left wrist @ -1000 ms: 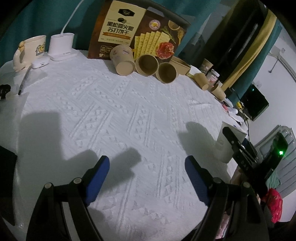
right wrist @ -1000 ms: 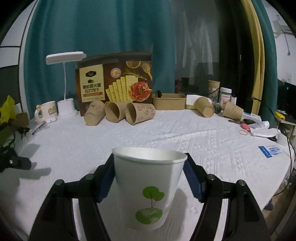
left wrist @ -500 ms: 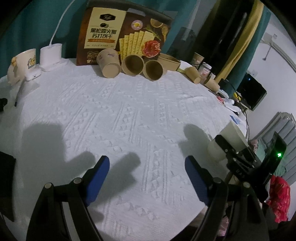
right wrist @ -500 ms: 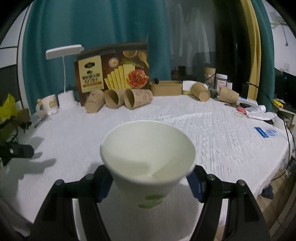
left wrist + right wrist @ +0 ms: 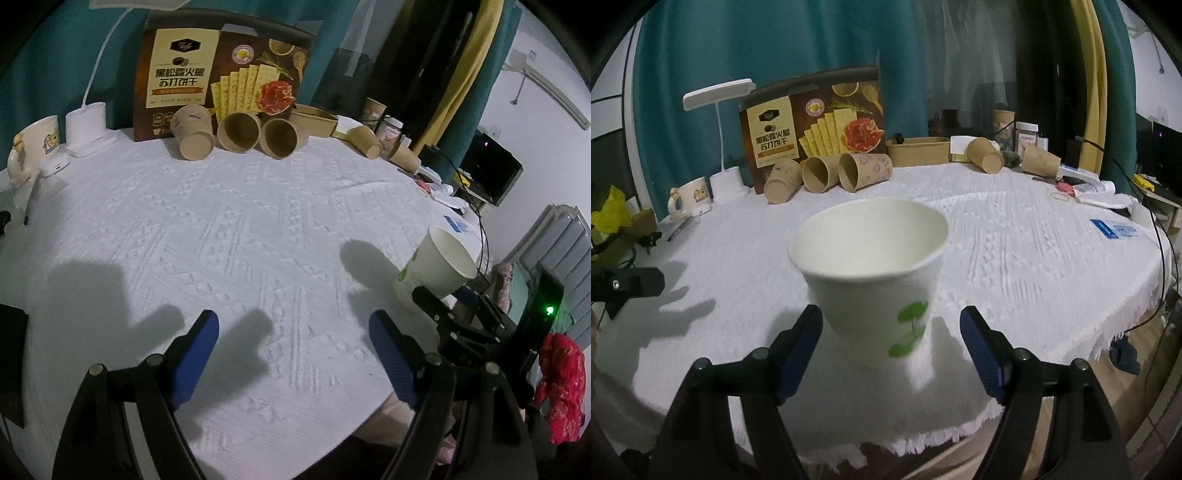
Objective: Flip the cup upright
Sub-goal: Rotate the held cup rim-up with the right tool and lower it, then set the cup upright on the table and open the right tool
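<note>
A white paper cup (image 5: 873, 280) with a green tree print stands mouth up on the white tablecloth (image 5: 1015, 258) near the front edge. It leans slightly and is a little blurred. My right gripper (image 5: 891, 339) is open, its blue pads on either side of the cup's base and apart from it. In the left wrist view the cup (image 5: 432, 271) shows at the right, tilted, with the right gripper (image 5: 454, 314) behind it. My left gripper (image 5: 293, 350) is open and empty over the cloth.
Three brown paper cups (image 5: 827, 175) lie on their sides in front of a cracker box (image 5: 812, 125) at the back. Two more brown cups (image 5: 986, 155) lie at the back right. A mug (image 5: 689, 197) and a white lamp (image 5: 726, 147) stand at the back left.
My right gripper has opened and let go of the white cup, which now stands on the cloth. The left gripper stays open and has shifted only slightly.
</note>
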Motion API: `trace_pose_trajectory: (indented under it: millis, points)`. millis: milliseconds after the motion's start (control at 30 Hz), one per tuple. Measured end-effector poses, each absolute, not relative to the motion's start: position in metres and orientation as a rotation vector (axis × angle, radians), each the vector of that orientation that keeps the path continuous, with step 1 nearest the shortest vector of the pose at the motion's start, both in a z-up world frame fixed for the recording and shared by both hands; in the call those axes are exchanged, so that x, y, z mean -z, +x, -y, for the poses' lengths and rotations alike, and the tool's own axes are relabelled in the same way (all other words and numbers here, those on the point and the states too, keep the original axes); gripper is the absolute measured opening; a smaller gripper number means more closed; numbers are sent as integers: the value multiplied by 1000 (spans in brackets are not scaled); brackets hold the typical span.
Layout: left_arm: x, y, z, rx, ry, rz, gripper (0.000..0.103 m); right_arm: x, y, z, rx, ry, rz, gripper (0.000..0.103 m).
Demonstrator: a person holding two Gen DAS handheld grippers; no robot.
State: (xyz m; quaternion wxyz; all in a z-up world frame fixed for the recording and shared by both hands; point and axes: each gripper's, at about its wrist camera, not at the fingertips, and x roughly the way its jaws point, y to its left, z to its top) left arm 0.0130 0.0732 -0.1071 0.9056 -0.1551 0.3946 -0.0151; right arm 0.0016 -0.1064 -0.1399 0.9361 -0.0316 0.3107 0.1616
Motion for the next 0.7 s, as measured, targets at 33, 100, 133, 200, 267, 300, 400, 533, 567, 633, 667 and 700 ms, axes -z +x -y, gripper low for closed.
trace_pose_trajectory:
  millis: [33,100,133,200,267,300,400,533,567,633,667,700]
  points:
    - [107,12,-71,34,-317,-815,84,140,-1,108,-330,-64,-640,75]
    - [105,12,-67,40,-309,-814,84,140,-5,111,-328,-63,-646,75]
    - [105,11,-65,44,-305,-812,84,140,-7,113,-325,-64,-648,75]
    - [104,11,-61,48,-295,-810,84,139,-12,117,-315,-65,-655,75]
    - [102,10,-56,53,-280,-806,84,138,-16,122,-303,-62,-662,75]
    - [101,9,-54,56,-273,-804,84,137,-18,125,-299,-60,-665,75]
    - [99,8,-45,70,-256,-801,84,134,-24,134,-281,-46,-673,75]
    - [97,7,-35,91,-239,-798,84,127,-31,148,-251,-32,-674,75]
    - [97,7,-32,96,-233,-798,84,125,-32,150,-245,-29,-673,75]
    - [95,6,-26,105,-218,-794,84,122,-35,157,-230,-22,-672,75]
    - [94,6,-24,107,-210,-792,84,120,-36,159,-225,-20,-671,75]
    - [93,5,-21,109,-200,-788,84,118,-37,162,-219,-17,-670,75]
